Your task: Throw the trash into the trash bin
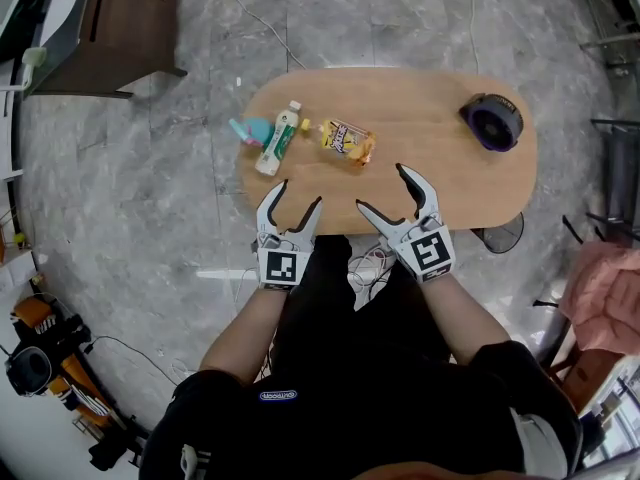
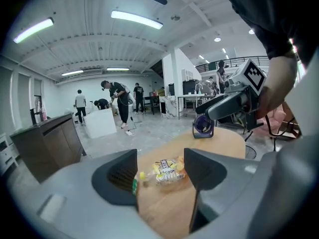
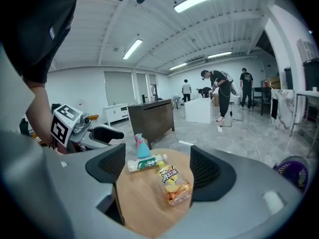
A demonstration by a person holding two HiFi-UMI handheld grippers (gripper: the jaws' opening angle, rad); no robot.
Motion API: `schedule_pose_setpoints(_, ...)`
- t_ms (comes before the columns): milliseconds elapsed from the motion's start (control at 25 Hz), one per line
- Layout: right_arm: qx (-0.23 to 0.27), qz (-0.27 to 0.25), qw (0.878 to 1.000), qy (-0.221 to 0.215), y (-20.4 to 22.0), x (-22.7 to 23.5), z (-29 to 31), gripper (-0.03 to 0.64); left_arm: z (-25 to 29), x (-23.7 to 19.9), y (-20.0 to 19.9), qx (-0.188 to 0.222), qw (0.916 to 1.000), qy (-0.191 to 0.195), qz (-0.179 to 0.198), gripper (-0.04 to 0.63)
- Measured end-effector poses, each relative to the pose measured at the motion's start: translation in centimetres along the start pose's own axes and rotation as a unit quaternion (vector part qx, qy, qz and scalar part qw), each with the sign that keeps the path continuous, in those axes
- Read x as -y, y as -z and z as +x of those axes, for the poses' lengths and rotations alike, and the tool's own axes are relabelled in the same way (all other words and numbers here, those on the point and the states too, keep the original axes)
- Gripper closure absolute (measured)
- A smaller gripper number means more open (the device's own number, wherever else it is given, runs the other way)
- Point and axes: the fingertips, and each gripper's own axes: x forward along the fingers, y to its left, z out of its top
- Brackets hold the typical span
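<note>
Progress: nothing binned yet. All the trash lies on the table, both grippers are empty, and no bin shows in any view, so grab, carry and drop are all left to do.

Nearest: left gripper (image 1: 300,192) & right gripper (image 1: 379,186) sit at the table's (image 1: 440,178) near edge, side by side, pointing across it. Both have jaws spread wide w/ nothing between the pads; each gripper view shows only tabletop and distant trash in the gap. Grey moulded plastic bodies, ribbed dark pads.

Table: oval, pale wood, smooth matt top.

Mid-table, ahead of both grippers & well apart from them: bag (image 1: 347,141), a flat snack pouch of yellow/clear film w/ orange at one end. Looks crinkly and limp, prob. collapses when pinched.

Just left of it: bottle (image 1: 279,138), white plastic, green label, on its side. It's a cylinder, so it could roll if nudged.

Beside the bottle, at the table's left rim: teal bottle (image 1: 250,129), small, pink top, also lying down.

Far right end: fan (image 1: 491,121), round, purple housing, dark grille. Prob. not trash.

Beyond: floor (image 1: 150,198) of glossy grey marble-look tile, dark brown cabinet (image 1: 120,28), and people (image 3: 219,93) far off by a white box.
</note>
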Motion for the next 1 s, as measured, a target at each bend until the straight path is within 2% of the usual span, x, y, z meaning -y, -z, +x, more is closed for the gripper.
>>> schedule_pose_setpoints(160, -0.026, -0.022, 0.999, -0.003, 1.2, 0.3, 2.7, 0.178, -0.1, -2.2, 2.1, -0.029, 0.9994, -0.013, -0.010, 0.305)
schedule_pose_setpoints(280, -0.043, -0.025, 0.999, -0.006, 2.7, 0.9, 4.7, 0.172, 0.3, -3.1, 3.8, -0.033, 0.9991, -0.015, -0.023, 0.305)
schedule_pose_setpoints(440, -0.075, -0.034, 0.996, -0.022, 5.7, 1.1, 7.7, 0.131, 0.6, -4.2, 6.5, -0.062, 0.9971, -0.016, -0.042, 0.305)
schedule_pose_setpoints(560, -0.097, -0.058, 0.993, -0.033, 7.8, 1.3, 9.8, 0.120, 1.1, -4.5, 8.2, -0.074, 0.9964, -0.014, -0.038, 0.303)
schedule_pose_setpoints(800, -0.156, -0.106, 0.981, -0.054, 11.1, 1.5, 13.1, 0.091, 1.2, -5.3, 10.2, -0.085, 0.9946, -0.019, -0.058, 0.301)
schedule_pose_setpoints(1000, -0.205, -0.108, 0.971, -0.059, 13.3, 3.0, 15.9, 0.069, 0.9, -5.8, 10.9, -0.089, 0.9945, -0.016, -0.054, 0.301)
